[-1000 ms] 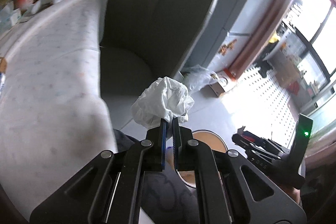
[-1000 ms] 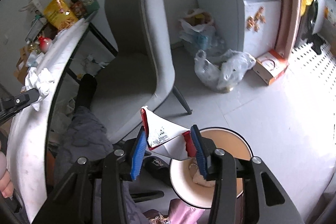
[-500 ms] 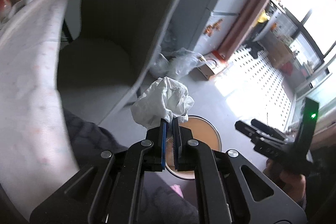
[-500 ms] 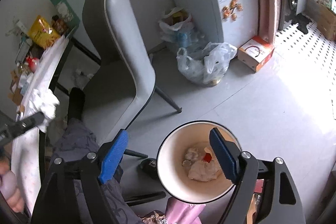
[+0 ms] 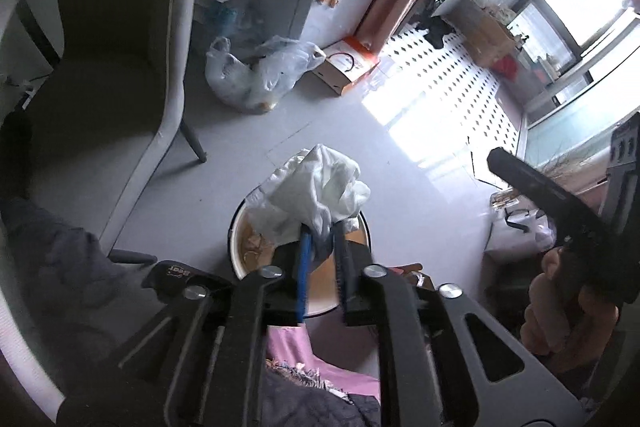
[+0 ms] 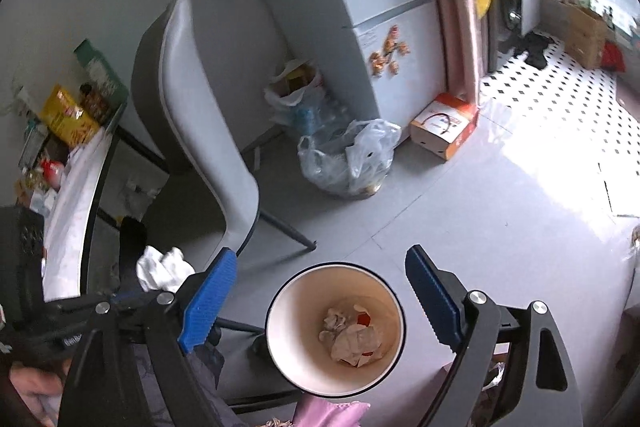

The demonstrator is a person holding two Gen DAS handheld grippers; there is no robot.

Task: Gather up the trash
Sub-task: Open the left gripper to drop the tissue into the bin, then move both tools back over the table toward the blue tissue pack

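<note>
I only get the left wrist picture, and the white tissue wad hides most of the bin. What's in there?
Observer: The right wrist view looks straight into the bin. Crumpled paper and a red scrap lie at the bottom.
Operator: And the other gripper? I see only its black body.
Observer: The right gripper has nothing between its jaws, and they are opening.
Operator: Is there anything else around that I'm missing?
Observer: At the left edge of that view, a table carries a yellow snack bag among other packets.
</note>
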